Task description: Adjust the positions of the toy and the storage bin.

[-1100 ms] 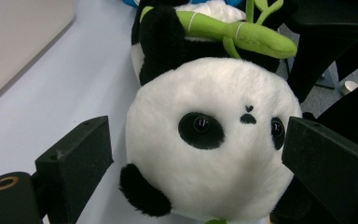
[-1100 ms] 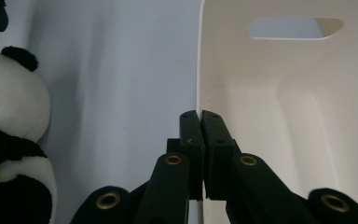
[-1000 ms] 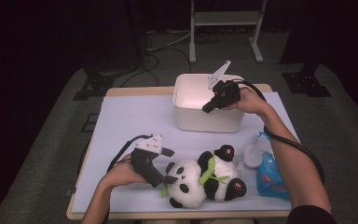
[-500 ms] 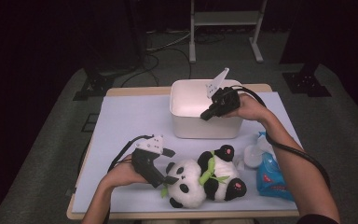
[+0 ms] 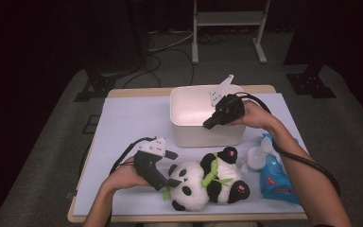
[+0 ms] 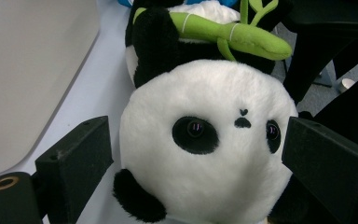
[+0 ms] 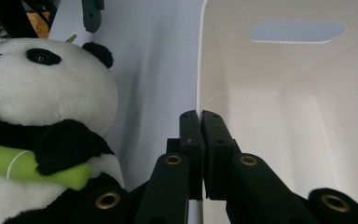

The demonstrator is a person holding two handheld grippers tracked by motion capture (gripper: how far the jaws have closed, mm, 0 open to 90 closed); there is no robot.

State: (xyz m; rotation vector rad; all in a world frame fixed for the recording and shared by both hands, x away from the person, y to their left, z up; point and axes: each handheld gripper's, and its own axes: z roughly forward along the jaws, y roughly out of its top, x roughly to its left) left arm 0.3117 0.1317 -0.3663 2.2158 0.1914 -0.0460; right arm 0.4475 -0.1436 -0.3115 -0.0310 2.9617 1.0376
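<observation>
1. High view: left gripper [image 5: 166,182] low on the surface [image 5: 123,123], fingers [image 6: 74,158] spread either side of the panda toy's [image 5: 203,184] head, not pressing.
2. White bin [image 5: 189,127] stands behind the panda.
3. Right gripper [image 5: 208,124] fingers [image 7: 191,135] clenched on the bin's front wall.

Wooden table [image 5: 137,92] under lilac mat [image 5: 127,123]: white bin [image 5: 189,135], plush panda [image 5: 203,182], blue packet [image 5: 276,177].

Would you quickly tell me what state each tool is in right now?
Left tool: open, jaws either side of the panda's head.
Right tool: closed on the near wall of the white bin.
</observation>
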